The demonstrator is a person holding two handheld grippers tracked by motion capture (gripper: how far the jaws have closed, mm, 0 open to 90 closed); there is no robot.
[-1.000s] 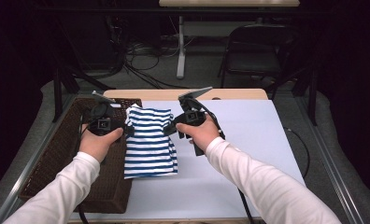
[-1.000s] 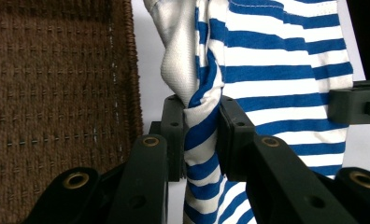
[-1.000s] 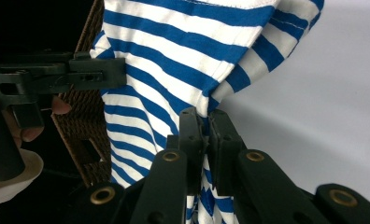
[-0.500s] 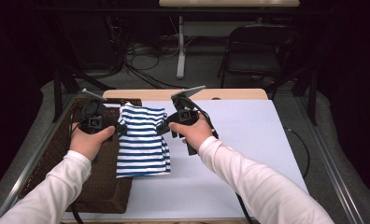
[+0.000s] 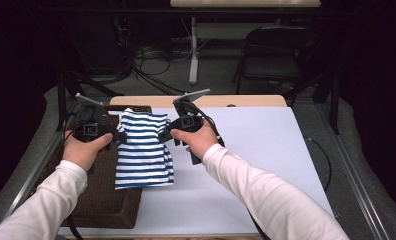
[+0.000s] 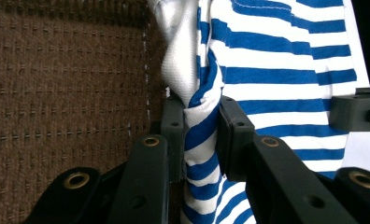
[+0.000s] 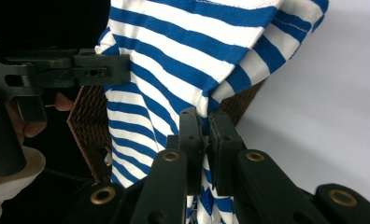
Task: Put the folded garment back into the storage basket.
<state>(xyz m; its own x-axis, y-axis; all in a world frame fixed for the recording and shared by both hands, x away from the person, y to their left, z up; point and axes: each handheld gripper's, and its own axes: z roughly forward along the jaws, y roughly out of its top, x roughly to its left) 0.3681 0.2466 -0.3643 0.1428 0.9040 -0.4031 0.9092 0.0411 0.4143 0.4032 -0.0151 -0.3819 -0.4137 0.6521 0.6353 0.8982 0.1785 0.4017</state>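
Striped shirt [image 5: 143, 150] lengthwise, collar seemingly away

White table [image 5: 266, 150]; brown woven basket [image 5: 98, 200] rests at its left edge.

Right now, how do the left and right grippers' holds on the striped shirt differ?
The left gripper pinches a thick bunched fold of the striped shirt, over the brown woven basket; the right gripper clamps a thinner fold, jaws nearly together, by the white tabletop. Both are shut on the shirt's top corners, holding it hanging.
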